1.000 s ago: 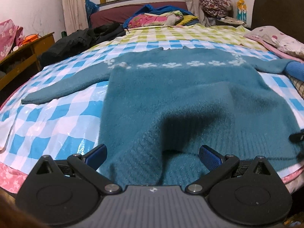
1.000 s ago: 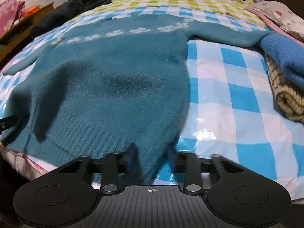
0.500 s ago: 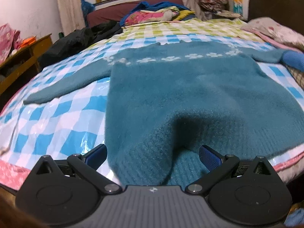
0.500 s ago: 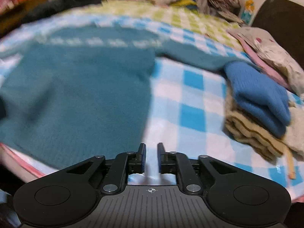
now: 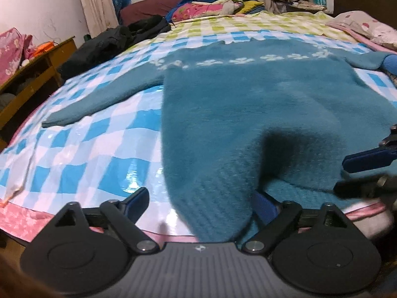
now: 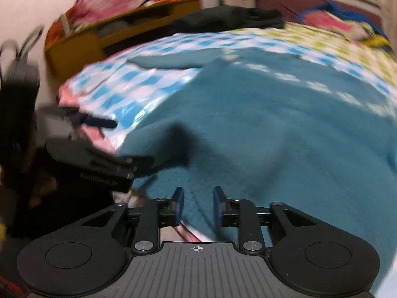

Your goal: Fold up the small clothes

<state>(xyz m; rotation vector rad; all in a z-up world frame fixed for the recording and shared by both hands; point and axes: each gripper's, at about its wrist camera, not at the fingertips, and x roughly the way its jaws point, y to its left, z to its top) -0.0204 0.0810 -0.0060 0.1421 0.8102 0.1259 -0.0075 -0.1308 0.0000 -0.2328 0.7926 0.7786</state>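
Since the earlier frames the right gripper (image 6: 197,204) has swung from the sweater's right-hand hem corner to the middle of the near hem, beside the left gripper (image 5: 202,204), and its view is motion-blurred. Its jaws, nearly together half a second ago with nothing between them, have just been opening; they now stand moderately apart with the teal hem showing in the gap, and neither blue pad presses the knit. The left gripper's jaws, set widest a second ago, have just been closing a little but remain broadly spread; they straddle the left corner of the ribbed hem, which lies loose between the fingers (image 5: 139,198) (the right-hand finger is partly hidden behind the fabric), so nothing is gripped.

The teal sweater (image 5: 260,114) lies flat and face down or up (cannot tell which) on the blue-and-white checked sheet (image 5: 82,154) covering the bed, hem toward the cameras and neck away. A band of white flower motifs crosses its chest. Its left sleeve (image 5: 106,99) stretches out over the sheet toward the bed's left edge; the right sleeve runs to the far right, ending against a folded blue garment (image 5: 390,62). In the left wrist view the right gripper's fingers enter from the right edge, just above the hem. Dark clothing (image 5: 111,44) is heaped at the far left of the bed, near a wooden cabinet (image 5: 37,74).
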